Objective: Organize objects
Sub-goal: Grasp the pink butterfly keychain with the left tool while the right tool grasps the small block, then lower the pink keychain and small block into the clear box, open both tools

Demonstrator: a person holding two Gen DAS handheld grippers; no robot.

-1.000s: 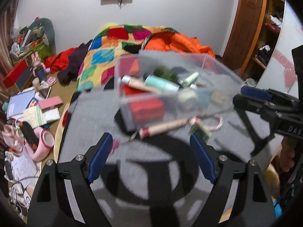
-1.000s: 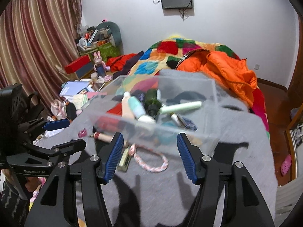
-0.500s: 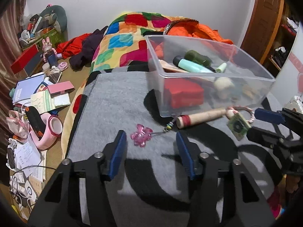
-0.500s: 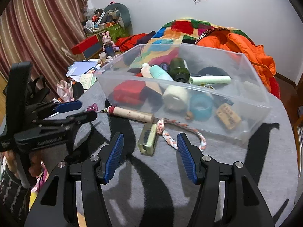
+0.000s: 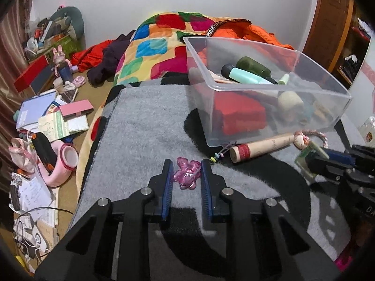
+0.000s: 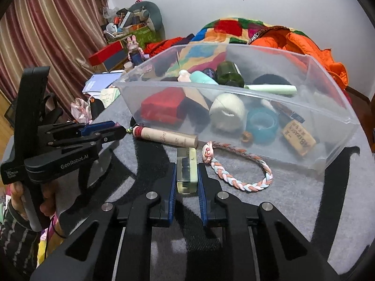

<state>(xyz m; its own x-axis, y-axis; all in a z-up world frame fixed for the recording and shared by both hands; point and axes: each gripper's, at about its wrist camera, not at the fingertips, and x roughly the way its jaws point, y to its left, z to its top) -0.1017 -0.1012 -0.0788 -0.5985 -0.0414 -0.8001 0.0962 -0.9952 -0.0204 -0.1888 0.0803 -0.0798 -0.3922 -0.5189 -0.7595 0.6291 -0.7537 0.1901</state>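
A clear plastic bin holding bottles, a red box and several small items stands on the grey rug. My left gripper is shut on a pink translucent charm lying on the rug; it also shows in the right wrist view. My right gripper is shut on a clear yellowish block on the rug; it also shows in the left wrist view. A wooden tube and a braided cord loop lie in front of the bin.
The rug covers a bed with a patchwork quilt and an orange jacket behind the bin. Books, a pink item and clutter cover the floor at left. Curtains hang at left.
Both grippers moved down and forward to the rug and closed: the left on the pink charm, the right on the clear block. The bin has not moved.
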